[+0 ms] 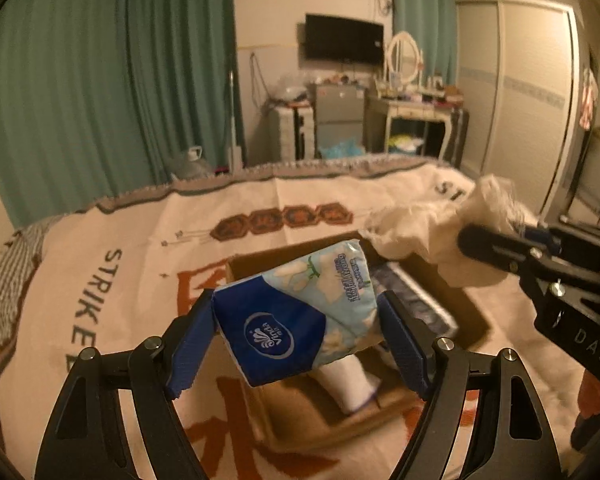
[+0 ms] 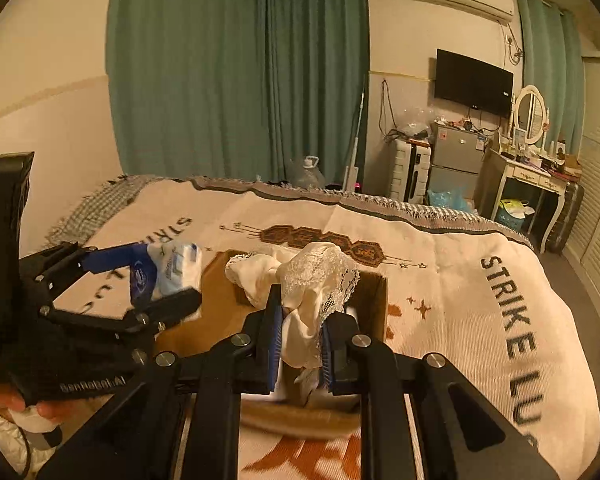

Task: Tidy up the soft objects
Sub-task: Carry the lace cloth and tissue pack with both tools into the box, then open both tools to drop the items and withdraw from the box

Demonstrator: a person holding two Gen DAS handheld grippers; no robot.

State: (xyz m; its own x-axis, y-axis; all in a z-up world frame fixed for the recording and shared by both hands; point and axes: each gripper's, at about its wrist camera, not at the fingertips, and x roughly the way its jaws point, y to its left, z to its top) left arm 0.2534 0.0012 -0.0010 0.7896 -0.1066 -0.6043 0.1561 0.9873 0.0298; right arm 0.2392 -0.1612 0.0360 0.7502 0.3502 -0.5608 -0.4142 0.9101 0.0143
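My left gripper (image 1: 296, 320) is shut on a blue and white tissue pack (image 1: 300, 312) and holds it above an open cardboard box (image 1: 244, 260) on the bed. The pack and left gripper also show in the right wrist view (image 2: 168, 276). My right gripper (image 2: 300, 340) is shut on a cream lace cloth (image 2: 316, 280) and holds it over the box (image 2: 374, 300); the cloth also shows at the right of the left wrist view (image 1: 440, 228). Inside the box lie a white sock-like item (image 1: 348, 384) and a dark patterned item (image 1: 416, 300).
The box sits on a cream bedspread (image 2: 480, 300) with orange and black lettering. Beyond the bed are green curtains (image 2: 240, 72), a small fridge (image 2: 456, 156), a dressing table (image 2: 532, 176) and a wardrobe (image 1: 532, 92).
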